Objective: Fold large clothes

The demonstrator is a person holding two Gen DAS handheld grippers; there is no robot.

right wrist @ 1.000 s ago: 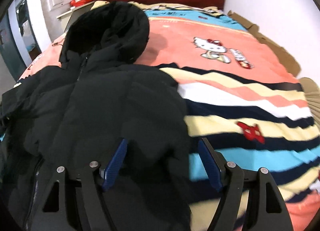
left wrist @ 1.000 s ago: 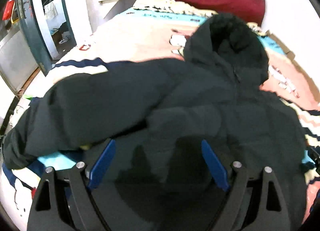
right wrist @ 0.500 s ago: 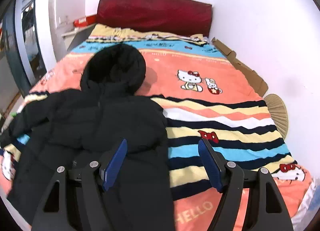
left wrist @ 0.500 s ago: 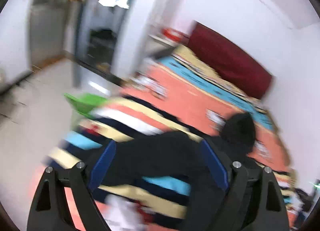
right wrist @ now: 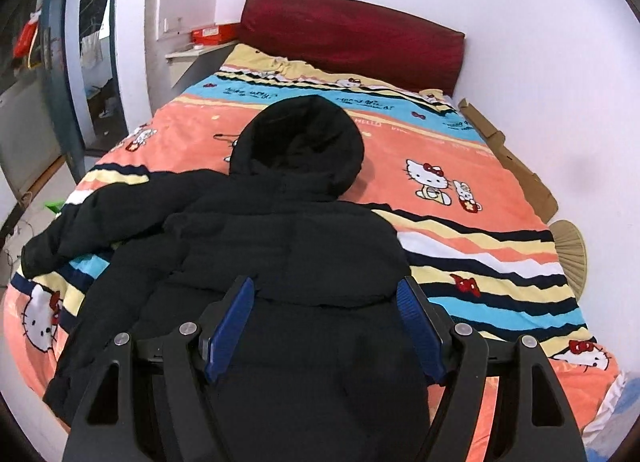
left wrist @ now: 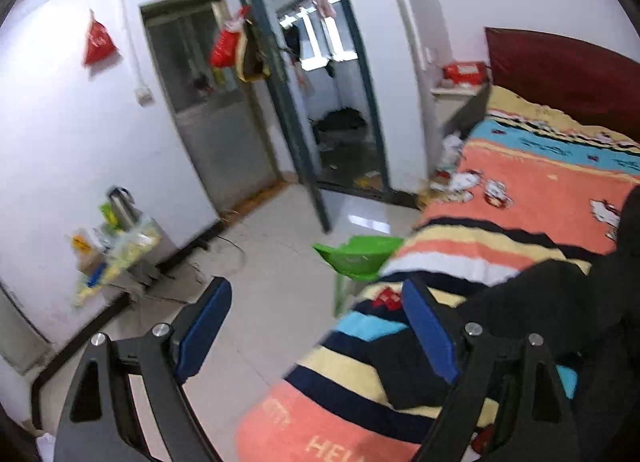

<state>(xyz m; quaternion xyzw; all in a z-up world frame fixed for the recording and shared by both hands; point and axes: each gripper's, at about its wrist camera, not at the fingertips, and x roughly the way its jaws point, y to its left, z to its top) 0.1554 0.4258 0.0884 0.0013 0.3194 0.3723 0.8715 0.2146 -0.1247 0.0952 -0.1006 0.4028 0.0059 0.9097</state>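
Observation:
A black hooded puffer jacket lies flat on the bed, hood towards the headboard, one sleeve stretched out to the left. My right gripper is open and empty, held above the jacket's lower part. My left gripper is open and empty, off the bed's left side over the floor. The left wrist view shows only the jacket's sleeve at the right.
The bed has a striped cartoon-cat blanket and a dark red headboard. A green stool stands on the tiled floor by the bed. A doorway, a small cluttered table, and a shelf are nearby.
Both grippers have lifted back from the jacket. The left one has swung left to face the room and doorway. The right one now sees the whole jacket.

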